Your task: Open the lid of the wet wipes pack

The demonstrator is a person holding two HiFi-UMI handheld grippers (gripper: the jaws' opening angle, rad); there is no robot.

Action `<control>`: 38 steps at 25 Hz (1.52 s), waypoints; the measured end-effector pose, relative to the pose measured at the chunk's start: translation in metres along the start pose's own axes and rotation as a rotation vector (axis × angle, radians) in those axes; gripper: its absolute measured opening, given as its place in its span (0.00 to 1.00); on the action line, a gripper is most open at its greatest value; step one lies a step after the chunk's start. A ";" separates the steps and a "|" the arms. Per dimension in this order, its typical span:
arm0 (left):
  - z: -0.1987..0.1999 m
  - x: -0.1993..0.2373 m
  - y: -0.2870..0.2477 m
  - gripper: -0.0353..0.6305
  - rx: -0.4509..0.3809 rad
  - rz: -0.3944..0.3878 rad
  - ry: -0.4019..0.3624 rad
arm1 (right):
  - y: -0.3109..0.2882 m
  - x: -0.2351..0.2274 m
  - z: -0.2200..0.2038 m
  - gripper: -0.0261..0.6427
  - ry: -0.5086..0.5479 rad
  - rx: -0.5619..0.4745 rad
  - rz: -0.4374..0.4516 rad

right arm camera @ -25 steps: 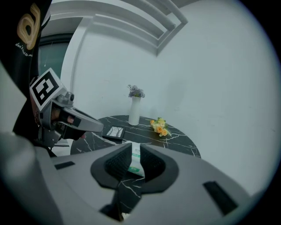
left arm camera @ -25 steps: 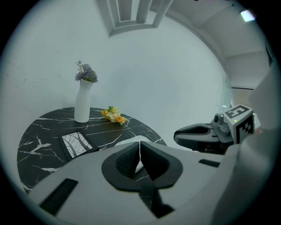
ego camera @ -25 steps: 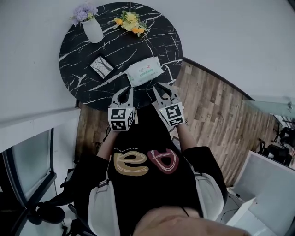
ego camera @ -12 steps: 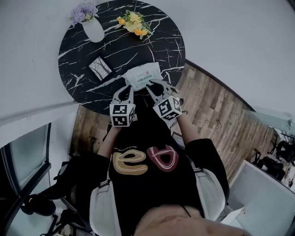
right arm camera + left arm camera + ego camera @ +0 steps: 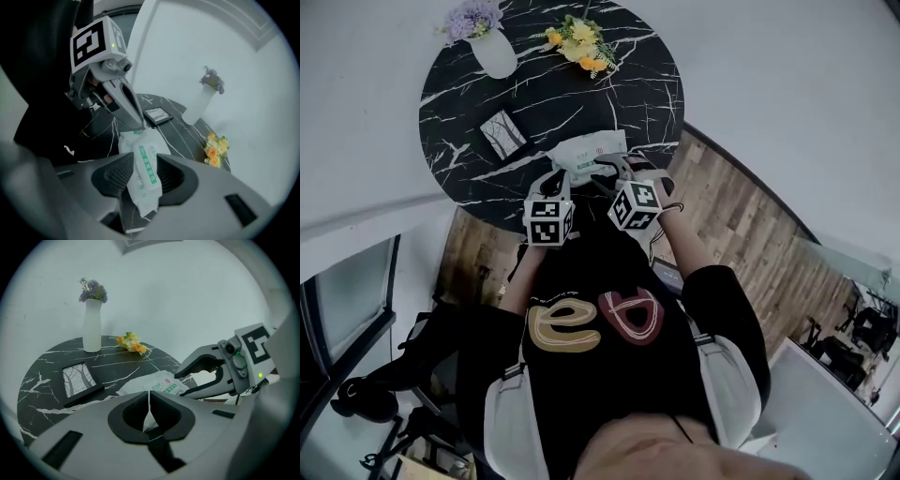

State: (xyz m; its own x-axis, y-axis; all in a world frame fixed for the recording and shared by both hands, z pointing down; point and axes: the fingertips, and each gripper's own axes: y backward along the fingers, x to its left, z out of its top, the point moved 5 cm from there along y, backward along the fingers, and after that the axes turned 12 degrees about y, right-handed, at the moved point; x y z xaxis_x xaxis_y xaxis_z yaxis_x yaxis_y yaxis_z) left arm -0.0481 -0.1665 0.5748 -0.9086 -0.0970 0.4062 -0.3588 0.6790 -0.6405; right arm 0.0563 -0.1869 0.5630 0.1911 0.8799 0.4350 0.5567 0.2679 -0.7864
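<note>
The white wet wipes pack point(image 5: 591, 150) with green print lies flat near the front edge of the round black marble table point(image 5: 459, 103). My left gripper point(image 5: 553, 183) hovers at the pack's near left corner with its jaws shut and empty; in the left gripper view its tips point(image 5: 150, 392) meet in front of the pack point(image 5: 157, 383). My right gripper point(image 5: 614, 171) is at the pack's near right end. Its jaws have just been opening and stand wide, with the pack point(image 5: 140, 176) between them and the pads off it.
On the table stand a white vase with purple flowers point(image 5: 492, 52), a bunch of yellow flowers point(image 5: 579, 42) and a small picture frame point(image 5: 502, 134) left of the pack. The person's body is close to the table's front edge, over a wooden floor point(image 5: 741, 225).
Both grippers have moved forward and down to the pack's near edge. The right gripper has rolled and its jaws have opened round the pack's end.
</note>
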 end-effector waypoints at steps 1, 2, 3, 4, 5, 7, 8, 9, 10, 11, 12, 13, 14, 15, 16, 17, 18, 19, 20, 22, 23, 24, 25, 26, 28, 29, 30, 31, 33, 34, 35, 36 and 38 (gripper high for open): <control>-0.001 0.000 -0.003 0.08 0.012 0.004 0.001 | -0.004 0.001 -0.002 0.28 0.037 0.012 0.021; -0.001 -0.001 -0.006 0.08 0.023 0.011 0.002 | -0.008 0.002 -0.004 0.28 0.073 0.024 0.037; -0.002 0.000 -0.008 0.08 0.033 0.019 0.004 | -0.011 0.002 -0.006 0.28 0.102 0.034 0.049; -0.003 0.000 -0.010 0.08 0.040 0.029 0.006 | -0.014 0.002 -0.007 0.28 0.125 0.042 0.057; -0.004 0.001 -0.011 0.08 0.046 0.040 0.009 | -0.016 0.001 -0.009 0.28 0.144 0.047 0.065; -0.005 0.003 -0.013 0.09 0.057 0.054 0.018 | -0.020 0.002 -0.012 0.28 0.182 0.054 0.089; -0.005 0.004 -0.015 0.09 0.063 0.058 0.024 | -0.021 0.003 -0.012 0.28 0.201 0.055 0.103; -0.005 0.005 -0.016 0.09 0.068 0.060 0.029 | -0.023 0.004 -0.013 0.29 0.219 0.056 0.115; -0.005 0.005 -0.018 0.09 0.073 0.060 0.033 | -0.024 0.006 -0.014 0.29 0.232 0.057 0.123; -0.005 0.006 -0.019 0.09 0.078 0.060 0.035 | -0.025 0.007 -0.014 0.29 0.241 0.057 0.128; -0.006 0.006 -0.021 0.09 0.084 0.059 0.035 | -0.027 0.007 -0.015 0.29 0.247 0.057 0.129; -0.006 0.006 -0.022 0.09 0.091 0.061 0.034 | -0.028 0.008 -0.015 0.29 0.252 0.058 0.131; -0.008 0.006 -0.023 0.12 0.099 0.065 0.033 | -0.029 0.008 -0.015 0.30 0.256 0.058 0.135; -0.009 0.007 -0.024 0.16 0.107 0.070 0.032 | -0.030 0.009 -0.016 0.30 0.258 0.058 0.142; -0.010 0.008 -0.025 0.17 0.117 0.076 0.032 | -0.031 0.009 -0.016 0.29 0.259 0.056 0.152; -0.011 0.009 -0.027 0.17 0.126 0.081 0.034 | -0.031 0.009 -0.016 0.26 0.259 0.052 0.164; -0.011 0.009 -0.028 0.17 0.134 0.084 0.034 | -0.032 0.008 -0.017 0.26 0.259 0.049 0.173; -0.012 0.009 -0.029 0.17 0.143 0.086 0.031 | -0.032 0.008 -0.017 0.26 0.260 0.047 0.180; -0.013 0.008 -0.029 0.17 0.151 0.089 0.024 | -0.032 0.008 -0.017 0.26 0.262 0.046 0.184; -0.016 0.008 -0.032 0.17 0.165 0.096 0.007 | -0.033 0.008 -0.017 0.26 0.265 0.044 0.187; -0.018 0.009 -0.034 0.17 0.169 0.100 -0.002 | -0.033 0.008 -0.017 0.26 0.263 0.042 0.189; -0.020 0.011 -0.037 0.17 0.171 0.104 -0.010 | -0.034 0.007 -0.016 0.26 0.260 0.039 0.193; -0.020 0.012 -0.038 0.17 0.171 0.108 -0.015 | -0.035 0.005 -0.016 0.26 0.255 0.038 0.202; -0.020 0.012 -0.039 0.17 0.171 0.110 -0.017 | -0.036 0.004 -0.016 0.26 0.247 0.038 0.216; -0.020 0.012 -0.039 0.17 0.173 0.111 -0.016 | -0.038 0.001 -0.017 0.22 0.233 0.042 0.247; -0.021 0.012 -0.039 0.17 0.177 0.111 -0.016 | -0.038 0.001 -0.017 0.22 0.229 0.043 0.262; -0.020 0.011 -0.039 0.18 0.181 0.112 -0.016 | -0.038 0.000 -0.017 0.22 0.227 0.042 0.273; -0.020 0.011 -0.039 0.18 0.185 0.113 -0.018 | -0.038 -0.001 -0.018 0.22 0.223 0.039 0.282; -0.019 0.011 -0.040 0.18 0.190 0.114 -0.029 | -0.039 -0.002 -0.018 0.22 0.208 0.030 0.299; -0.019 0.011 -0.041 0.18 0.193 0.115 -0.038 | -0.039 -0.003 -0.018 0.21 0.195 0.028 0.315; -0.019 0.011 -0.041 0.18 0.194 0.115 -0.046 | -0.039 -0.005 -0.018 0.20 0.181 0.027 0.337; -0.019 0.011 -0.041 0.18 0.196 0.114 -0.051 | -0.039 -0.006 -0.018 0.20 0.168 0.027 0.362; -0.020 0.011 -0.040 0.18 0.198 0.107 -0.053 | -0.039 -0.008 -0.016 0.19 0.150 0.028 0.414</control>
State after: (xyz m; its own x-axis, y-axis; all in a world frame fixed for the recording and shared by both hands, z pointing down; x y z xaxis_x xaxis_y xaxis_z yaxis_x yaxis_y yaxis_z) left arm -0.0393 -0.1805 0.6181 -0.9517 -0.0736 0.2982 -0.2904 0.5322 -0.7953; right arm 0.0461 -0.2110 0.5977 0.5095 0.8493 0.1382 0.3869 -0.0827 -0.9184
